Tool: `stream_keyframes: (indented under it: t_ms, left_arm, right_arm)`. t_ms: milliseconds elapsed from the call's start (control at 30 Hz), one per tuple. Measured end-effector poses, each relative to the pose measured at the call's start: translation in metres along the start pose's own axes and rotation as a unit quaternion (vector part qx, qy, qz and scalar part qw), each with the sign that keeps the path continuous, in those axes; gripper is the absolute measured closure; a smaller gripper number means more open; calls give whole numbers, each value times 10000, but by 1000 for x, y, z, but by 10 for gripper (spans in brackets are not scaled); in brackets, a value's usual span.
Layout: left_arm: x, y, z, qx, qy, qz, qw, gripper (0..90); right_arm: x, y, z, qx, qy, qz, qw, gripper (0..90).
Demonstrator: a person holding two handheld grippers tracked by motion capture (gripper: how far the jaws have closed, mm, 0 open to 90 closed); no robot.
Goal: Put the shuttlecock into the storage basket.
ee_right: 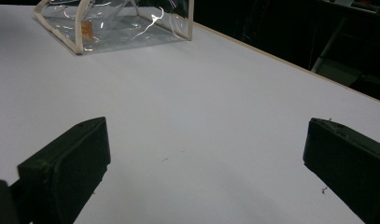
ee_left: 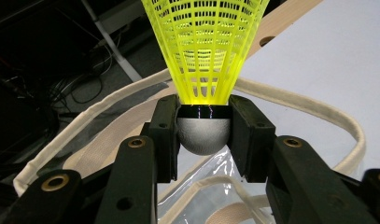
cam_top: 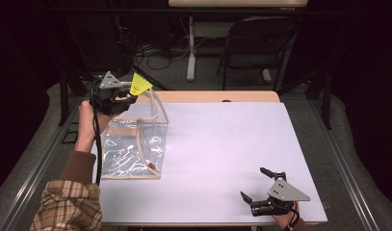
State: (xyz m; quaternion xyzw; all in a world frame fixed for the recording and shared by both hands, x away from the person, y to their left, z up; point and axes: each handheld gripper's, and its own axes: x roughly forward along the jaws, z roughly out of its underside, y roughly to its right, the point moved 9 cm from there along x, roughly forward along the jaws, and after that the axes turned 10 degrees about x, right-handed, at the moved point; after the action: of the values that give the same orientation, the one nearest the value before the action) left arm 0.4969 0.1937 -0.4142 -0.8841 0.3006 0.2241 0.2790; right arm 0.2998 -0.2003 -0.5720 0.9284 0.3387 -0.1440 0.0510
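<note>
A yellow shuttlecock (cam_top: 140,85) with a grey rounded cork (ee_left: 203,134) is clamped by its base in my left gripper (cam_top: 129,98), skirt pointing up and away. It hangs above the open top of a clear plastic bag (cam_top: 131,147) with cream fabric trim (ee_left: 313,109) at the table's left. In the left gripper view the two pads (ee_left: 164,135) press the cork from both sides. My right gripper (cam_top: 255,183) rests near the table's front right corner, open with nothing between its fingers (ee_right: 68,163). The bag (ee_right: 117,23) lies far off in the right gripper view.
The white table top (cam_top: 222,144) has a wooden strip (cam_top: 217,96) along its far edge. A folding chair (cam_top: 256,43) and a table leg (cam_top: 190,48) stand on the floor beyond, with cables. The person's plaid sleeve (cam_top: 68,204) comes in at the bottom left.
</note>
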Motion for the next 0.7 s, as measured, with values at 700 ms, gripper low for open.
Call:
stream_keyframes:
  t_ms: [700]
  left_arm:
    - [8,-10,13,-227,-51,-112,9997,646]
  right_arm:
    - [0,0,0,2,2,7,10000,0]
